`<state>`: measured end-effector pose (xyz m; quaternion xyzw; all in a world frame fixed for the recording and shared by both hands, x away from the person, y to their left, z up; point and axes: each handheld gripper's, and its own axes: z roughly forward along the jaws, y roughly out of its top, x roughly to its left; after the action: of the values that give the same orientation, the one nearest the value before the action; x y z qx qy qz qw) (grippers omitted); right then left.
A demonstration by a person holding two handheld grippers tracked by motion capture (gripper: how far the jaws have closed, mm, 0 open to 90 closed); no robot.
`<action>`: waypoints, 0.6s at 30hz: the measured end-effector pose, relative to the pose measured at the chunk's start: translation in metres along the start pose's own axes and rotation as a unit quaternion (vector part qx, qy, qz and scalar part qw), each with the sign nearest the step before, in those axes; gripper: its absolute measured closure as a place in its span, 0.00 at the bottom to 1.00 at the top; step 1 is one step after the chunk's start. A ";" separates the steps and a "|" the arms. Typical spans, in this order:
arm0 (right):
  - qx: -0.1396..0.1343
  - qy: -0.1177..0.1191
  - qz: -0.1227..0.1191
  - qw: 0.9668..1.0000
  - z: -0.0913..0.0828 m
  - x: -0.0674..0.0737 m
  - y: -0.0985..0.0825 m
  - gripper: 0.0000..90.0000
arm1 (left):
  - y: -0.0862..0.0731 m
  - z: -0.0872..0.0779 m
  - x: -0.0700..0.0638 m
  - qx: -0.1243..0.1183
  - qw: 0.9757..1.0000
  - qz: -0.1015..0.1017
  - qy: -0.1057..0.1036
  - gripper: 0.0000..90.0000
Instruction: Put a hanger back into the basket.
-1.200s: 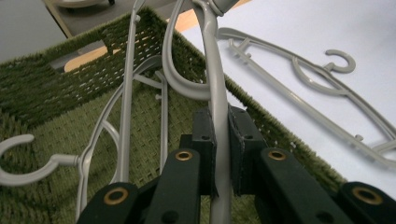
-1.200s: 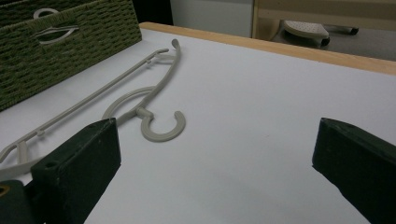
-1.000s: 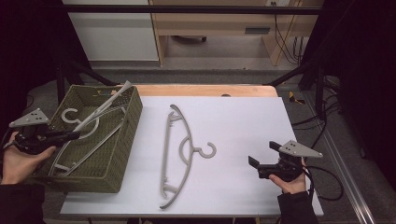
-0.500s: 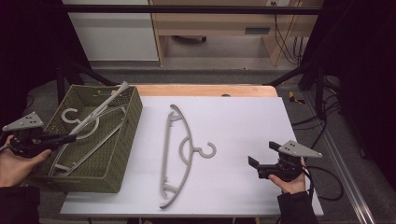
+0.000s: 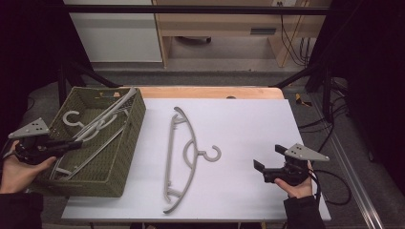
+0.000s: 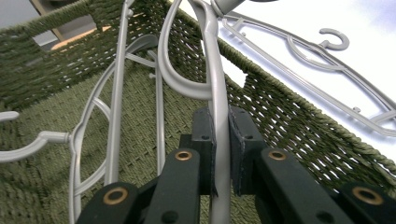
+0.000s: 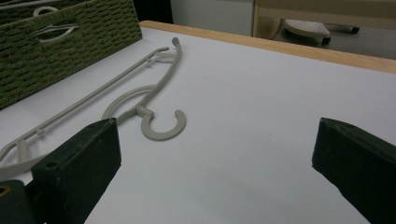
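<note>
Gripping the arm of a grey hanger (image 6: 217,93) inside the green woven basket (image 5: 126,157), the left tongs (image 6: 220,149) are clamped on it; a second hanger (image 5: 184,157) lies flat mid-worktop (image 5: 248,124); the right tongs (image 5: 267,168) hover open near the worktop's right edge

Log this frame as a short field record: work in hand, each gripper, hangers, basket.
work in hand: lifting a hanger out of the basket
left gripper: shut on held hanger, over the basket
right gripper: open, holding nothing, above the table
hanger on table: lies flat, hook toward the right gripper
basket: green, woven, at table's left edge, more hangers inside
</note>
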<state>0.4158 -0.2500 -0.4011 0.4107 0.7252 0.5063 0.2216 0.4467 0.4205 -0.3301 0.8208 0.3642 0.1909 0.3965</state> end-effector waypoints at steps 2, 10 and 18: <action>0.001 -0.002 0.000 1.000 0.000 0.000 0.000 0.02 | 0.001 -0.001 0.002 0.008 1.000 0.004 0.003 0.91; 0.001 -0.001 0.000 1.000 0.000 0.000 0.000 0.02 | -0.004 0.000 0.009 0.028 1.000 0.004 0.007 0.90; 0.003 -0.001 0.000 1.000 0.001 0.000 -0.001 0.02 | -0.018 0.019 0.012 0.062 0.998 -0.010 0.004 0.91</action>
<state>0.4164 -0.2491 -0.4021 0.4116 0.7269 0.5034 0.2209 0.4575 0.4273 -0.3556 0.8398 0.3847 0.1670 0.3449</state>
